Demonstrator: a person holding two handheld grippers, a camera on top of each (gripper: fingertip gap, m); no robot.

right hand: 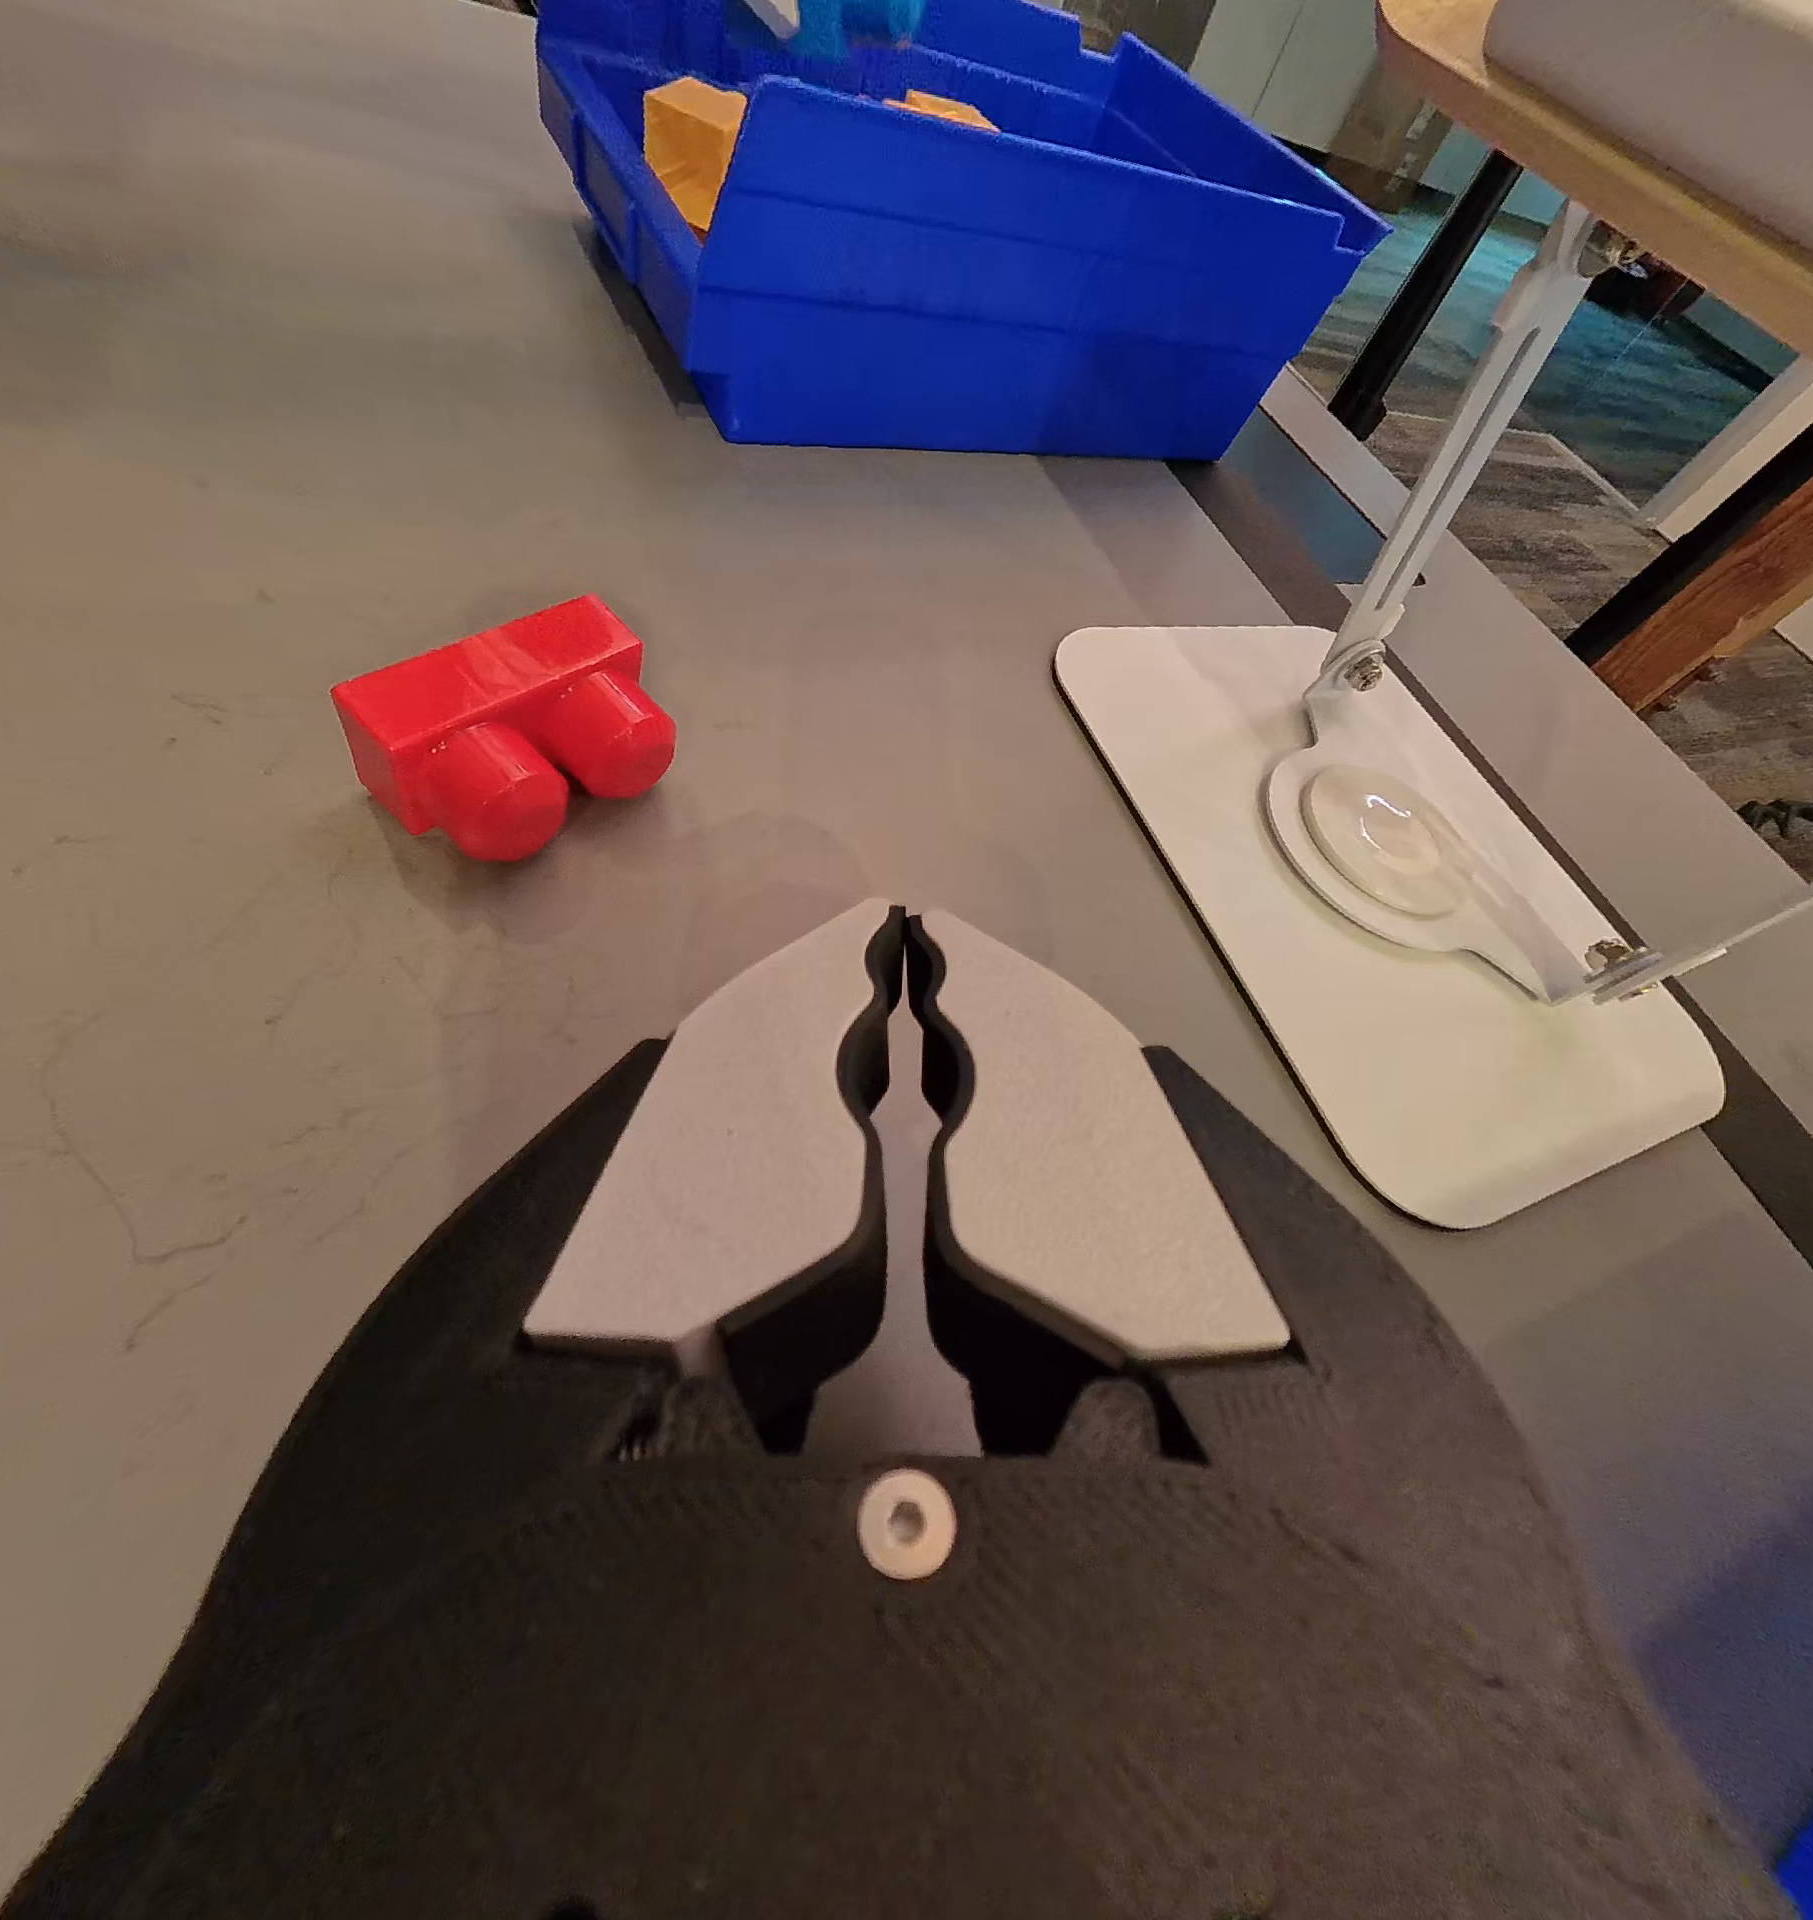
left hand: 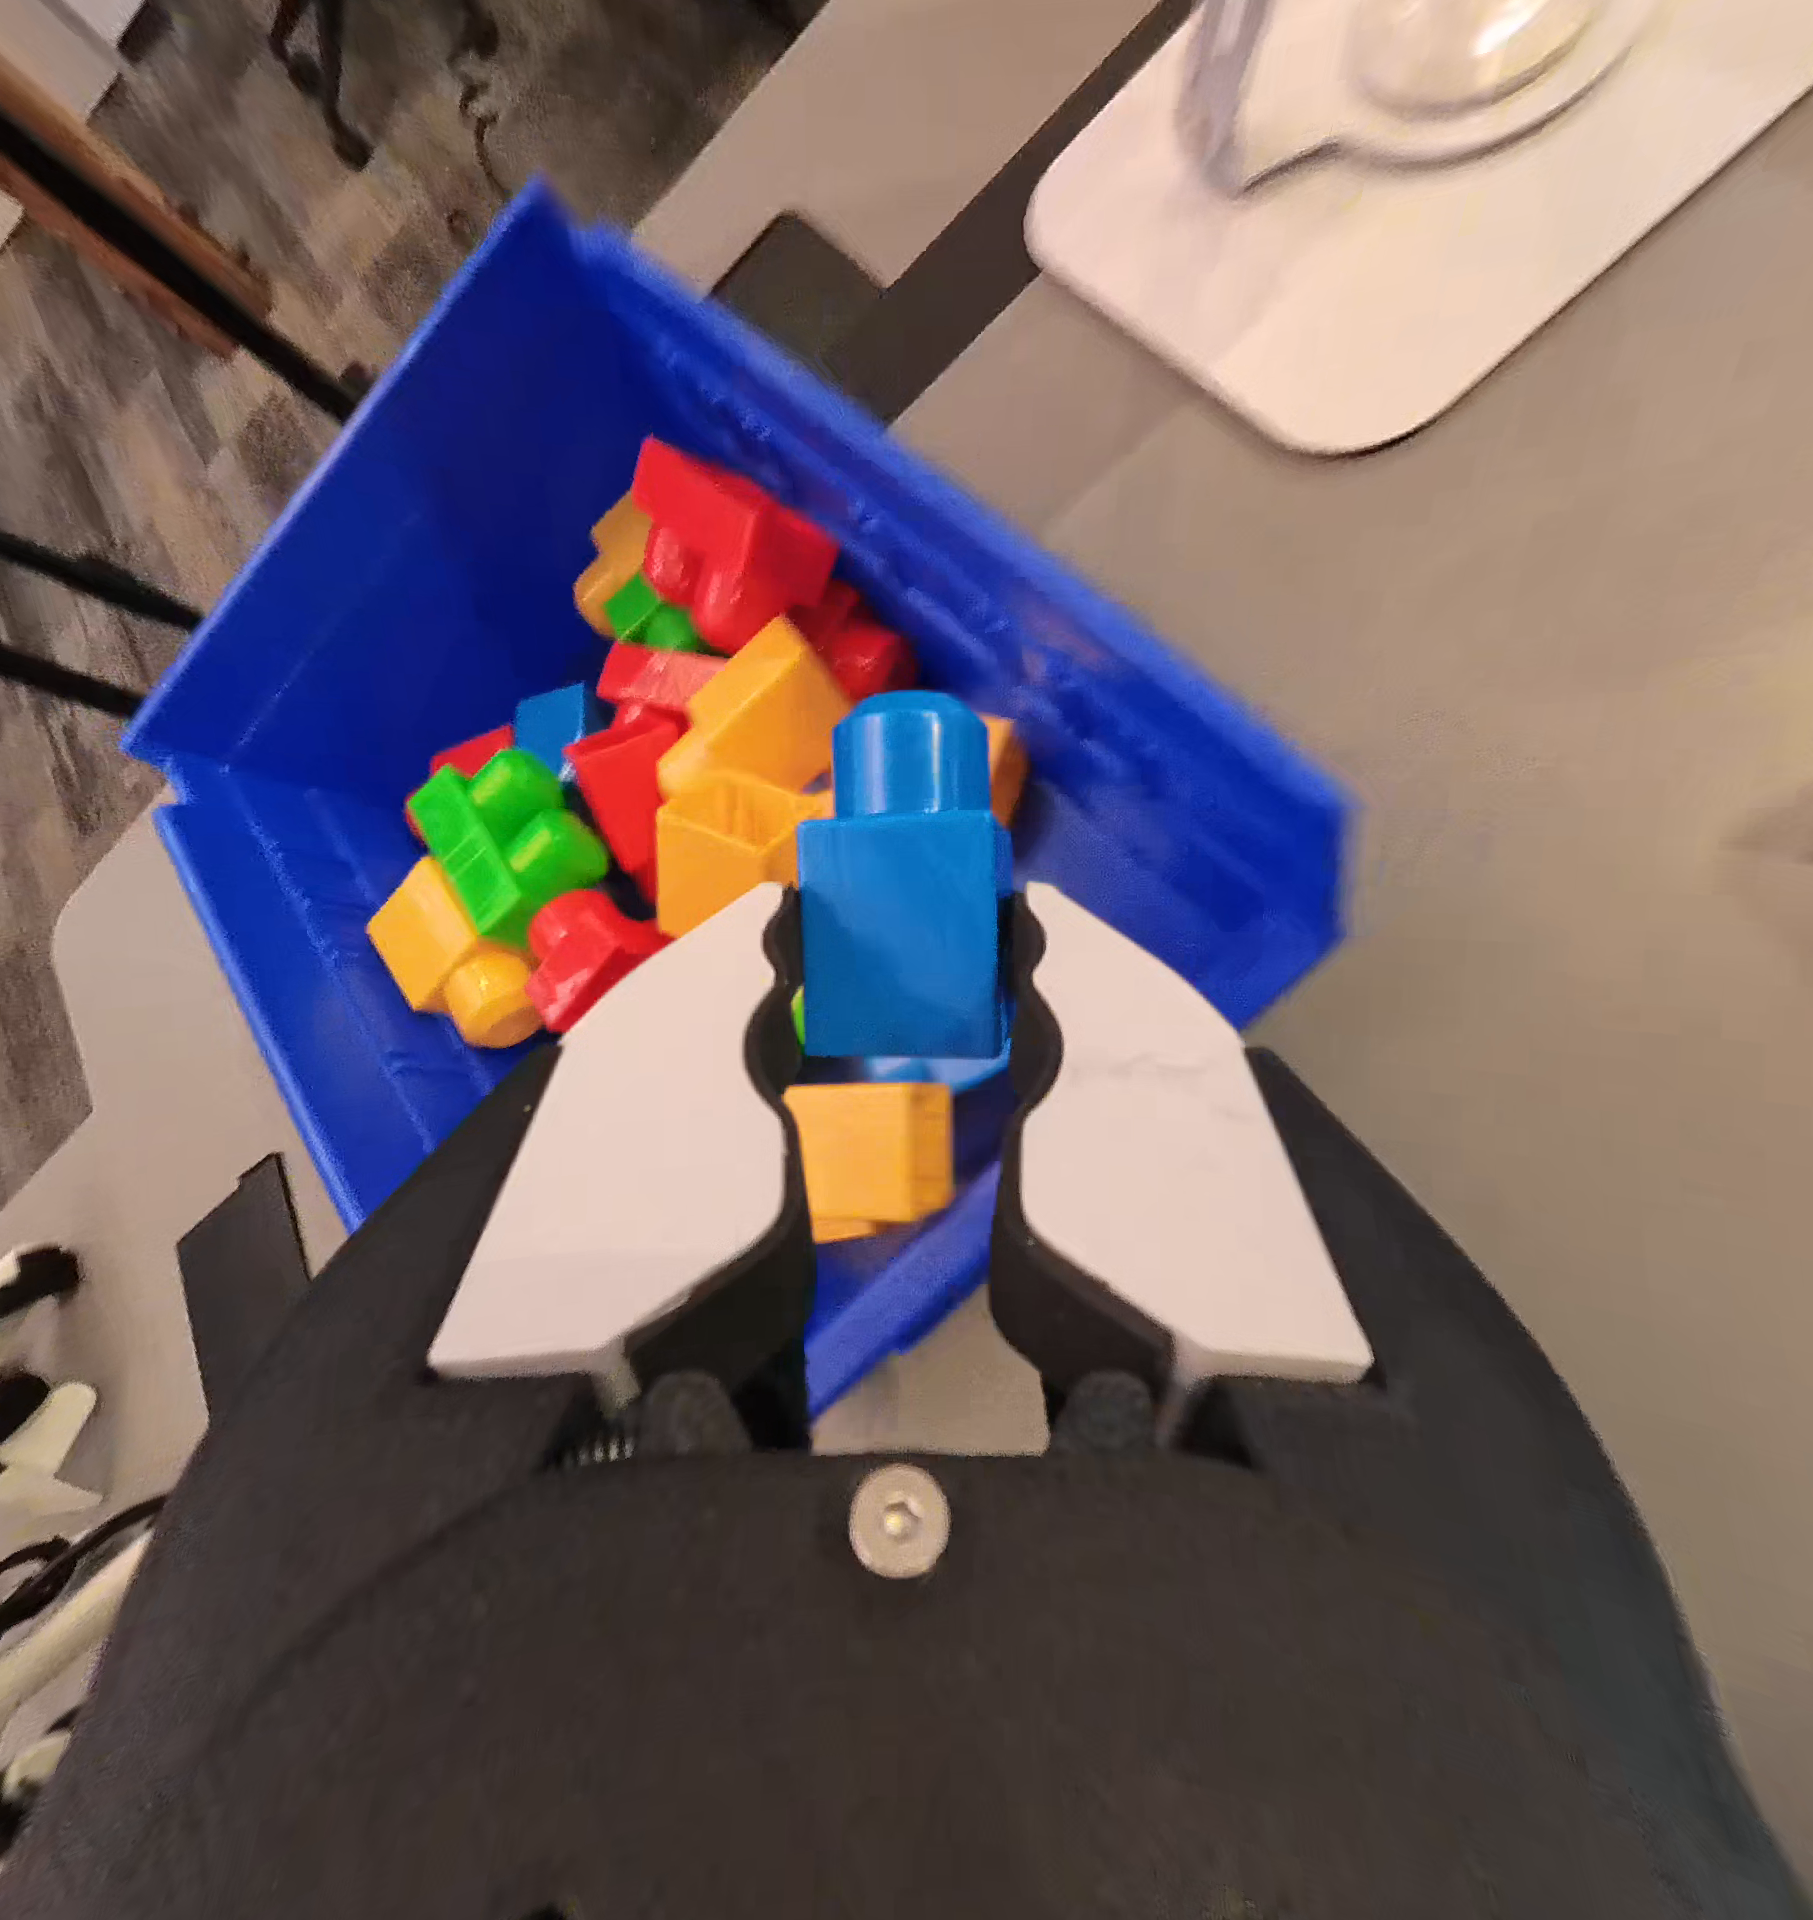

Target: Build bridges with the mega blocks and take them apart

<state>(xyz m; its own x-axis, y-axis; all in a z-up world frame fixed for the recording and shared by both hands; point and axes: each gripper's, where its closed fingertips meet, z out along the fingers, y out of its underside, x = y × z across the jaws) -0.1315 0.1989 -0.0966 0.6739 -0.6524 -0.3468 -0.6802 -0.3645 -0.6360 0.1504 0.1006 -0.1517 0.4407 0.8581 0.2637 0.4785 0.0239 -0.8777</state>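
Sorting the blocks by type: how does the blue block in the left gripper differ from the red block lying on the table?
The blue block has one stud; the red block has two, so it is wider. The blue block is clamped in the left gripper above the blue bin; the red block lies free on its side on the grey table, studs sideways. Both are smooth plastic with rounded studs.

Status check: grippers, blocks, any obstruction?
Left gripper clamped on blue block above bin. Right gripper shut, empty. Red block on table. Nothing blocking.
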